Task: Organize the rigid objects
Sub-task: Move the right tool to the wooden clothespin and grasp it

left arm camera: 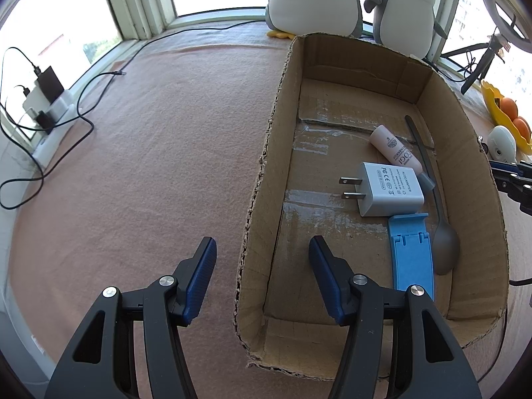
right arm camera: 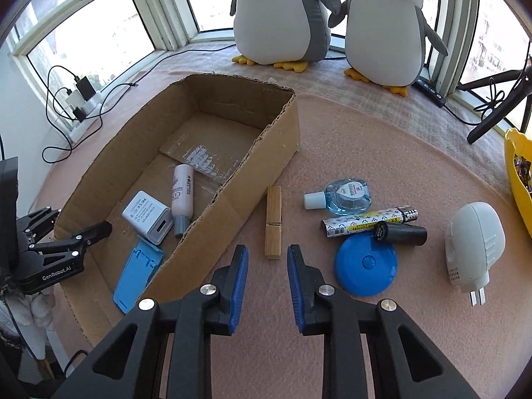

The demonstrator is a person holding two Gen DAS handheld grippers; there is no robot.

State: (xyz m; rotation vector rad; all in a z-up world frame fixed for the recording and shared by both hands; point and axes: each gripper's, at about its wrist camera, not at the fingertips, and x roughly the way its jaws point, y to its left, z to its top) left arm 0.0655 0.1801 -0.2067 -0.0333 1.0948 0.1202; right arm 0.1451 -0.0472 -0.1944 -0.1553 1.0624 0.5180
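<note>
Your right gripper (right arm camera: 267, 257) points down at the flat wooden clothespin (right arm camera: 273, 222) on the pink felt cloth (right arm camera: 349, 153). The blue pads stand a little apart with nothing between them yet. The clothespin lies just ahead of the tips, lined up with the gap, so it looks like the next thing you mean to pick up.

Your left gripper (left arm camera: 262, 252) hangs over the near left wall of the open brown cardboard box (left arm camera: 266, 153). Its jaws are apart, one on each side of that wall, and they do not pinch it. It may be there to keep the box from sliding.

Inside the box lie a white plug adapter (left arm camera: 389, 189), a pale pink tube (left arm camera: 395, 153), a grey metal spoon (left arm camera: 444, 242) and a blue plastic stand (left arm camera: 412, 252). They are packed at one end, so the rest of the floor is free.

Still out on the cloth, close together, are a small clear blue bottle (right arm camera: 345, 196), a patterned lighter (right arm camera: 369, 221), a short black tube (right arm camera: 400, 232), a round blue disc (right arm camera: 365, 264) and a white plug-in gadget (right arm camera: 473, 242). The box sits just beside them, so each trip is short.

The cloth covers a ledge by bright windows. Two plush penguins (right arm camera: 382, 33) stand at the back, and black cables (right arm camera: 60, 113) run to a power strip.
</note>
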